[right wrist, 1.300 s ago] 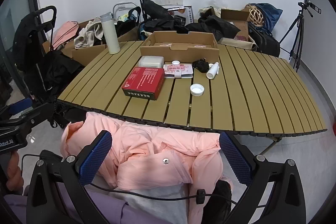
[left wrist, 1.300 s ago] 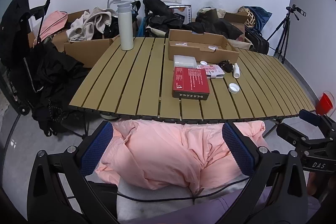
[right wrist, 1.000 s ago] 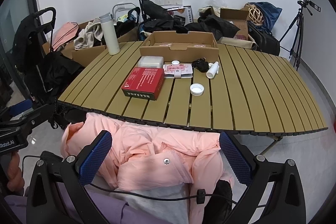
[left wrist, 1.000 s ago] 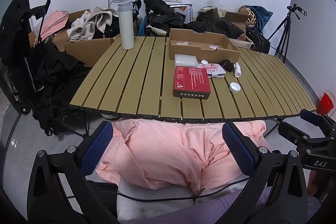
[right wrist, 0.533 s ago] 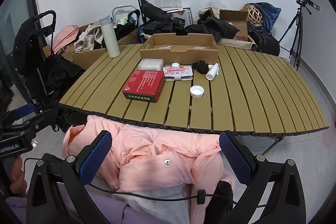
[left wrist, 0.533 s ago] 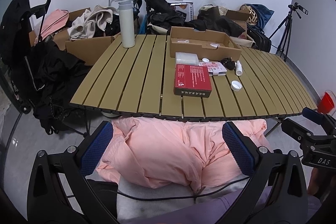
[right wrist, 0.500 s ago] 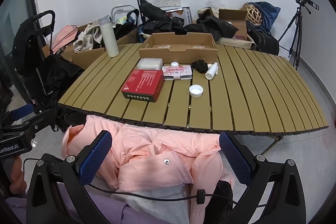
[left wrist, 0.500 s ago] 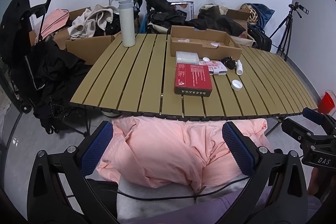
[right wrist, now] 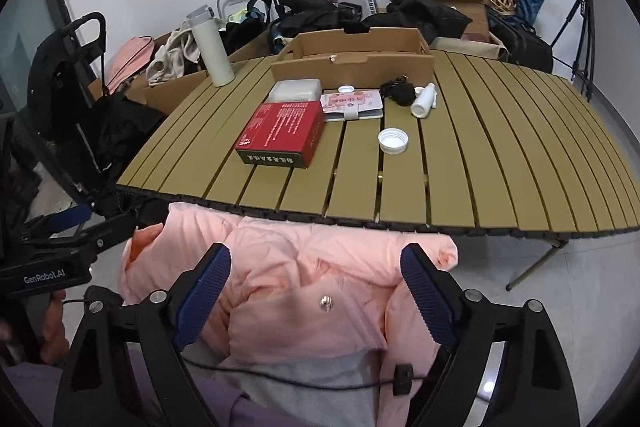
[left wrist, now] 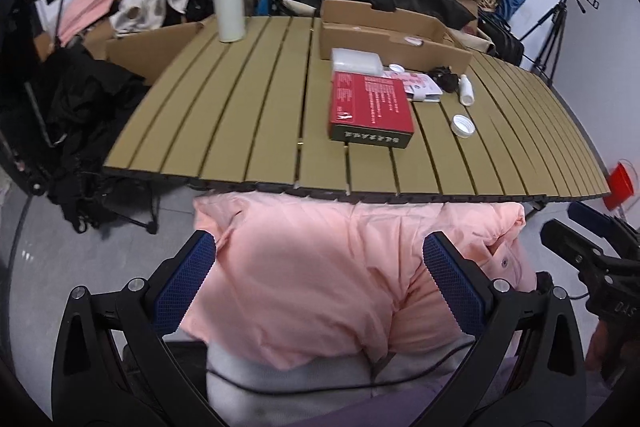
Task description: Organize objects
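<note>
Now lower — right gripper point(right wrist: 316, 269) fingers point(right wrist: 428, 291) just narrowing over jacket point(right wrist: 304, 267)

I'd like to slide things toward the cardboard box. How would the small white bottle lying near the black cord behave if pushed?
The small white bottle lies on its side on the slatted table, so it would probably roll rather than slide. It looks like light plastic, likely easy to knock away. The slat grooves may steer it.

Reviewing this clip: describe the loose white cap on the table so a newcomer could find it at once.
On the slatted table, start from the red box near the front edge and look to its right. The white cap lies alone, open side up, nearer than the small white bottle, and touches nothing.
</note>
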